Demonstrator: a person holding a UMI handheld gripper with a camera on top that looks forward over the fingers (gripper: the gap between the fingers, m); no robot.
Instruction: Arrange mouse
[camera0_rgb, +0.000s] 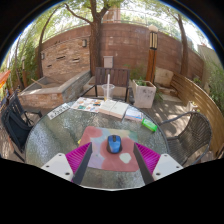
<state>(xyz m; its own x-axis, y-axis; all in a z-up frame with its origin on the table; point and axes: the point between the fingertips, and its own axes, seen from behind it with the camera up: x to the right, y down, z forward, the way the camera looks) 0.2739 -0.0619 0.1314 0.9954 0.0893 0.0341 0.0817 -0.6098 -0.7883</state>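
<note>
Gripper view: gripper open, fingers spread wide and apart from everything; mouse lying on a reddish mat on the glass table, just ahead of and between the fingers, untouched. Likely trouble: closing off-centre would nudge the mouse askew or skid it across the mat; pressing down too hard risks knocking the glass; a smooth rounded shell may slip from the pads.
</note>
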